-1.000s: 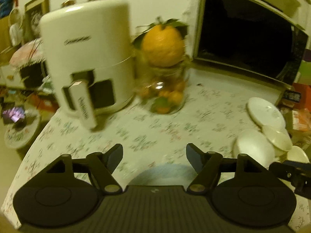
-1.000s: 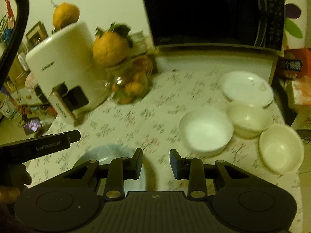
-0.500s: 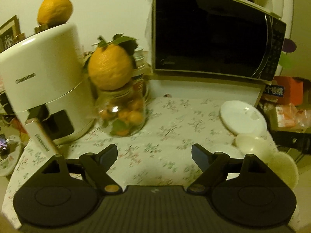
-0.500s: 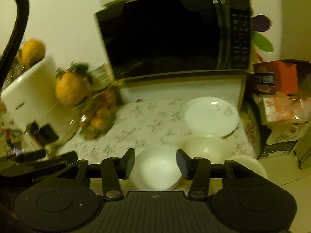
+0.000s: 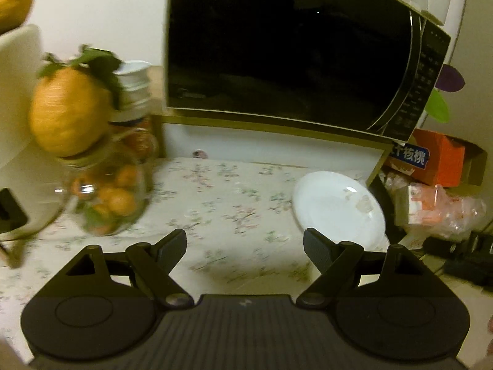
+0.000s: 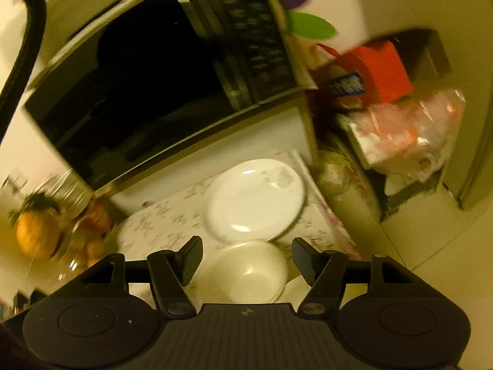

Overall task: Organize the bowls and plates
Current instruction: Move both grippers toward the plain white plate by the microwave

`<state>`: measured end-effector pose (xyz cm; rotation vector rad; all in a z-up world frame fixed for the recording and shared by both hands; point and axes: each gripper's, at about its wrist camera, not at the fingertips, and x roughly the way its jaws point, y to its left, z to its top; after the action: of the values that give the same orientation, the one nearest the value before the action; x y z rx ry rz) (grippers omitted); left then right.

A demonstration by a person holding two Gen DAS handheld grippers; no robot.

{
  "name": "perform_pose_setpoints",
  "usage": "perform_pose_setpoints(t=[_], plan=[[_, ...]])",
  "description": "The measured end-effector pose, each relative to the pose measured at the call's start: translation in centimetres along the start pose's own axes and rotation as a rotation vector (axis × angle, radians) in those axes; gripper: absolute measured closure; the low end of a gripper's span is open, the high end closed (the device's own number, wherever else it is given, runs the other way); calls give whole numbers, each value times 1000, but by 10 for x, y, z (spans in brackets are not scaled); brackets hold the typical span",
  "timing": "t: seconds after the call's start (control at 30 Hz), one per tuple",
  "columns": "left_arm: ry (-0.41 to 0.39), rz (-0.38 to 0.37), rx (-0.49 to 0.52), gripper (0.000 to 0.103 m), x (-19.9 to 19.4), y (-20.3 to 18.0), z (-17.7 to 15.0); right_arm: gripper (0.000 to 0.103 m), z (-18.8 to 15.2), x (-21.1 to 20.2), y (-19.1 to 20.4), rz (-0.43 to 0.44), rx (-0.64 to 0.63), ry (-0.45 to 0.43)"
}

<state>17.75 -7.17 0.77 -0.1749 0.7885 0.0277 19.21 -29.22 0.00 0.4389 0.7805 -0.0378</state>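
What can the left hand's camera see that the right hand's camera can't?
Only the left wrist view shows the stack of white bowls behind the jar, the white appliance at the left edge, and the open left gripper over bare tablecloth.

Only the right wrist view shows a cream bowl between the fingers of the open right gripper, just in front of the plate.

Both show the microwave, the white plate, the glass jar of small oranges topped by a big orange fruit, and the orange box.

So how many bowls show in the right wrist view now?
1 for certain: the bowl between the open right gripper fingers, beside the plate. Others may be hidden below.
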Motion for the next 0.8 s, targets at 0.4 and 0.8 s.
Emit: perform_pose_setpoints(t=[0.4, 0.8], plan=[[107, -20, -40, 34, 89, -24, 10, 40, 24, 58, -42, -81, 108, 62], [185, -28, -46, 37, 146, -38, 17, 41, 34, 116, -40, -68, 140, 140]])
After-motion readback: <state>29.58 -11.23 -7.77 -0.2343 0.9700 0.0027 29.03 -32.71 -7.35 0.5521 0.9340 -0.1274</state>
